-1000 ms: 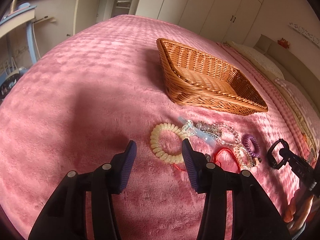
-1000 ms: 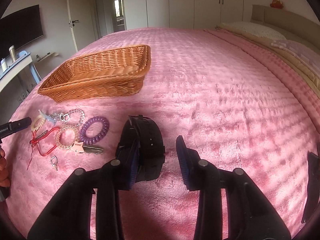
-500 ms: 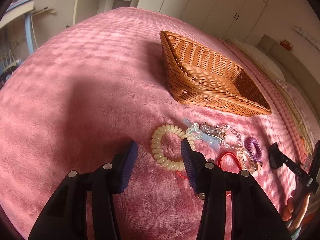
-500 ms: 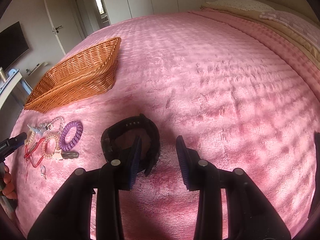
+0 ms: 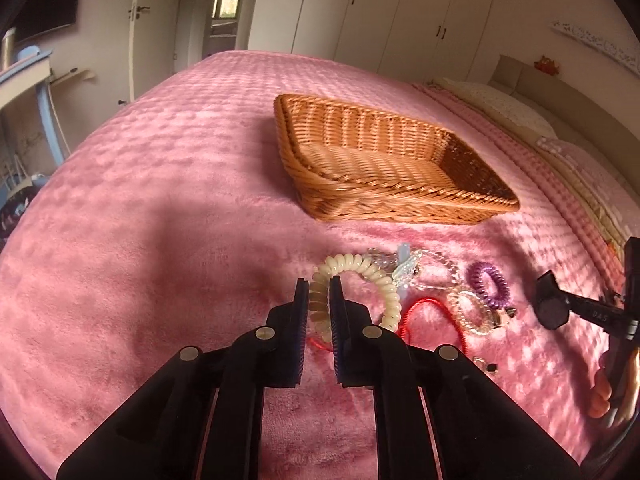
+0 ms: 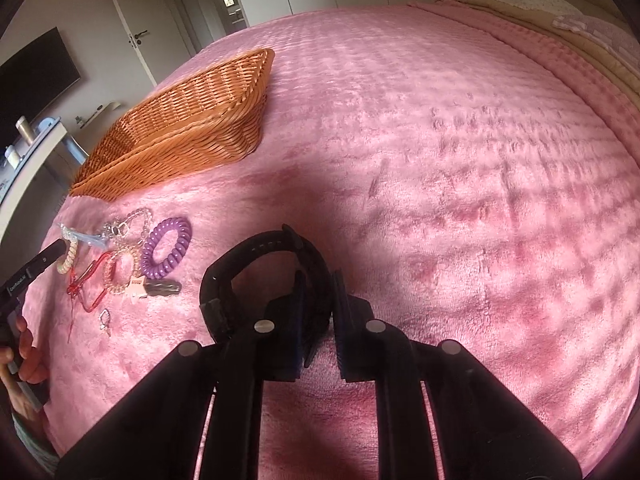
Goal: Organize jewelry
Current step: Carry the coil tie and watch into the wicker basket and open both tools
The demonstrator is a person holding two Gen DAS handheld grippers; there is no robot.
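Left gripper pinches the springy, light coil band by its near arc; right gripper clamps the watch strap, stiffer, should hold.

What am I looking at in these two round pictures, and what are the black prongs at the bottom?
No robot: a person holds a two-finger gripper in each hand, each with a fisheye camera looking along its fingers. In the left view, the left gripper is shut on a cream coil bracelet. In the right view, the right gripper is shut on a black watch. Both lie on a pink bedspread, near a wicker basket and loose pieces such as a purple coil bracelet and red cord.
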